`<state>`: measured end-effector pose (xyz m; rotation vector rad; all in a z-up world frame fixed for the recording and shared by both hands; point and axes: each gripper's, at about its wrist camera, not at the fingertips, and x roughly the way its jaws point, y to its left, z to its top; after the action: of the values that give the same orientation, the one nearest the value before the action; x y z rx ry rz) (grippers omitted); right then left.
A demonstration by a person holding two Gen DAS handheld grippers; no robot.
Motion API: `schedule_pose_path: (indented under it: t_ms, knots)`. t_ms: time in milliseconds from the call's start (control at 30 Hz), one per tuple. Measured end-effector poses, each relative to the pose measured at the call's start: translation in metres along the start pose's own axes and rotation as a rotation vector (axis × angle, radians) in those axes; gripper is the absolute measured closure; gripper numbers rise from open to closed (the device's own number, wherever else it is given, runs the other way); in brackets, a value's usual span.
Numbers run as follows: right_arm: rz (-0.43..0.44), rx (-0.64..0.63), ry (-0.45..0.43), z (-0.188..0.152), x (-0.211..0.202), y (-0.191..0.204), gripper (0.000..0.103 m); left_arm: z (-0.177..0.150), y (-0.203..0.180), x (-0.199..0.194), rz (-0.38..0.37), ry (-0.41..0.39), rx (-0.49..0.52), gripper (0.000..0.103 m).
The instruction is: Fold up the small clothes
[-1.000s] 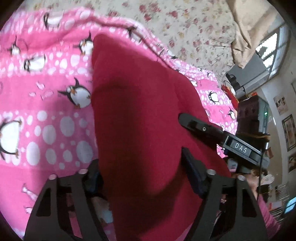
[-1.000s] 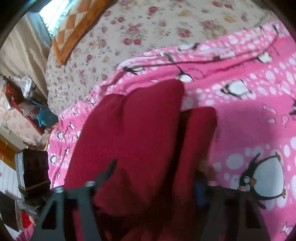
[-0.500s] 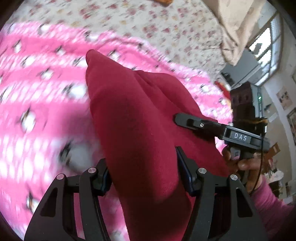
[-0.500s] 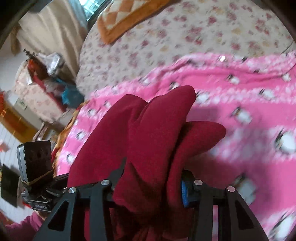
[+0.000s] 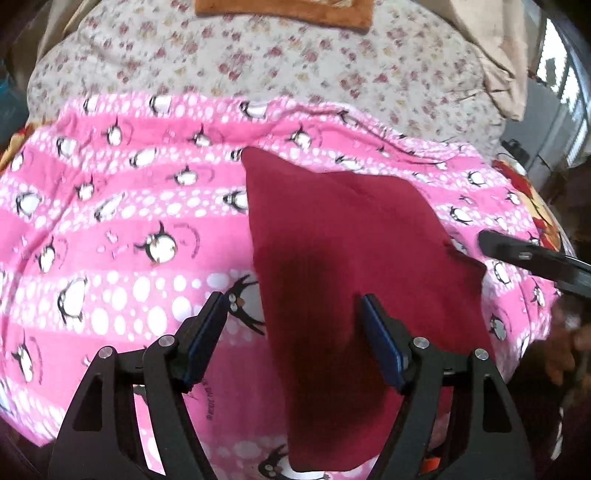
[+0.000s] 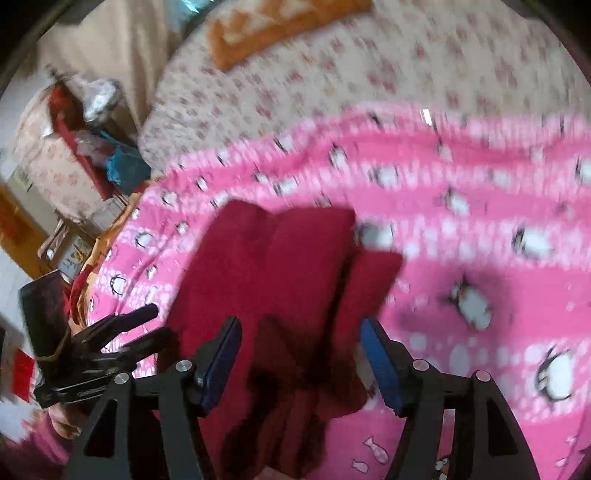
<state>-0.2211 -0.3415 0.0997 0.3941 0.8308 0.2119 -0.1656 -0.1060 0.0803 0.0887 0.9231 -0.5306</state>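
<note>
A folded dark red garment lies flat on the pink penguin blanket. My left gripper is open above its near left edge, touching nothing. The right wrist view is blurred: the red garment lies folded in layers on the blanket, and my right gripper is open over its near end. The right gripper's fingers show at the right edge of the left wrist view. The left gripper shows at the left of the right wrist view.
The blanket covers a floral bedsheet. An orange patterned pillow lies at the far end. Cluttered shelves and bags stand beside the bed on the left of the right wrist view. A window is at the far right.
Both grippers held the red garment lifted; now both have opened and pulled back, and the garment lies folded on the blanket.
</note>
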Motion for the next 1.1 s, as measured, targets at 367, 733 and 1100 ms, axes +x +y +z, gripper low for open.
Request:
schedule_pose_path:
  t_ms: [367, 733, 1100]
  knots:
    - [-0.184, -0.247, 0.073, -0.031, 0.042, 0.038, 0.049, -0.007, 0.000, 0.007, -0.001, 0.011, -0.094, 0.028]
    - [-0.153, -0.157, -0.007, -0.037, 0.004, 0.037, 0.049, -0.010, -0.015, -0.007, 0.095, -0.030, -0.040, 0.029]
    - [-0.198, -0.159, -0.073, -0.042, -0.021, 0.058, 0.033, -0.014, -0.028, -0.037, 0.142, -0.114, -0.008, 0.029]
